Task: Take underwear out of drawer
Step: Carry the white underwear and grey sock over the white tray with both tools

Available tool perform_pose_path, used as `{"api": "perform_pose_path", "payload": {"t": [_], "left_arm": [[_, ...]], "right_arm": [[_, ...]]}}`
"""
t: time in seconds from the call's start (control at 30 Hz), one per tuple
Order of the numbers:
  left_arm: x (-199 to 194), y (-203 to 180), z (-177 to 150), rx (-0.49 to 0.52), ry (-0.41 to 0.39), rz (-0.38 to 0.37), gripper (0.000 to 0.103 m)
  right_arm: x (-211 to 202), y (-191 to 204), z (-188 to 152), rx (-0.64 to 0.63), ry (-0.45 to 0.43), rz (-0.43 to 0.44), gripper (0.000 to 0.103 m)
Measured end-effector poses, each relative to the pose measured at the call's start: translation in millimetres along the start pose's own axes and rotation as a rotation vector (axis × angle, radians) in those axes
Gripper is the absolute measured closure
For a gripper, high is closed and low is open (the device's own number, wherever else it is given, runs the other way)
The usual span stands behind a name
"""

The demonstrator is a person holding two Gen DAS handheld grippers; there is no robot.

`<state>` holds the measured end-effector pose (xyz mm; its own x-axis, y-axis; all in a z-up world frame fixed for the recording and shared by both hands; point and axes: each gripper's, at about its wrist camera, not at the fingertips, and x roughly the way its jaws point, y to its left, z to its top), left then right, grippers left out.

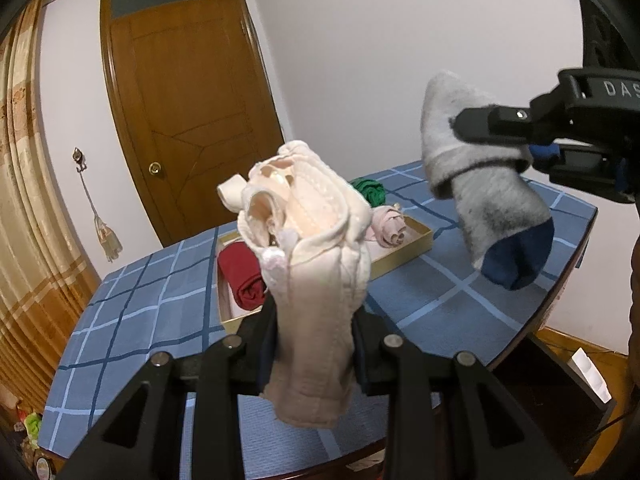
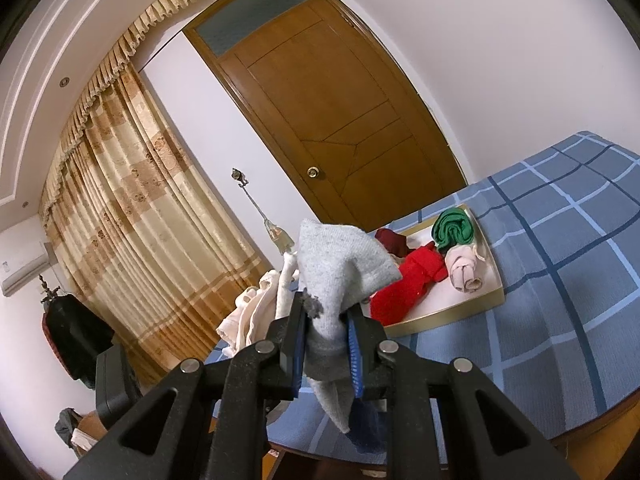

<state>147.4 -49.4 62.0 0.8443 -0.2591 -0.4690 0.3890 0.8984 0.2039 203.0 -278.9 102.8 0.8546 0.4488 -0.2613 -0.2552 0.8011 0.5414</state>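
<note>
My left gripper (image 1: 314, 320) is shut on a cream-pink piece of underwear (image 1: 312, 264), held up above the table. My right gripper (image 2: 326, 330) is shut on a grey sock with a navy toe (image 2: 340, 272); from the left wrist it shows at the right (image 1: 492, 152), with the sock (image 1: 480, 184) hanging from it. Behind both lies a shallow gold-edged drawer tray (image 2: 448, 314) on the blue checked tablecloth. In it lie a red item (image 2: 408, 288), a rolled green one (image 2: 454, 228), a rolled pale pink one (image 2: 464, 270) and a dark red one (image 1: 244, 276).
The table with the blue checked cloth (image 1: 132, 320) has its edge at the right (image 1: 560, 304). A wooden door (image 1: 192, 120) stands behind, a gold curtain (image 2: 132, 184) at the left. A dark garment hangs on a stand (image 2: 76, 332).
</note>
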Motion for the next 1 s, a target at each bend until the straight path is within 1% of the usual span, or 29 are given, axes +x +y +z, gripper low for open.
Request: {"api": "perform_pose_path", "payload": {"t": [0.2, 0.37, 0.6, 0.73, 1.0], "left_arm": [[11.8, 1.8, 0.7, -0.009, 0.020, 0.000, 0.073], [20.7, 2.6, 9.8, 0.008, 0.020, 0.002, 0.073], [38.0, 3.2, 30.7, 0.036, 0.000, 0.020, 0.073], [53.7, 5.6, 40.5, 0.038, -0.025, 0.047, 0.073], [95.0, 18.9, 48.2, -0.049, -0.054, 0.096, 0.073]], "right_arm": [[11.2, -7.7, -0.3, 0.009, 0.012, -0.019, 0.083], [21.2, -13.0, 6.9, 0.014, 0.016, -0.027, 0.083], [43.2, -16.2, 24.6, -0.001, 0.011, -0.042, 0.083], [57.4, -20.4, 33.2, -0.013, 0.005, -0.060, 0.083], [89.2, -40.4, 40.6, -0.013, -0.025, -0.117, 0.083]]}}
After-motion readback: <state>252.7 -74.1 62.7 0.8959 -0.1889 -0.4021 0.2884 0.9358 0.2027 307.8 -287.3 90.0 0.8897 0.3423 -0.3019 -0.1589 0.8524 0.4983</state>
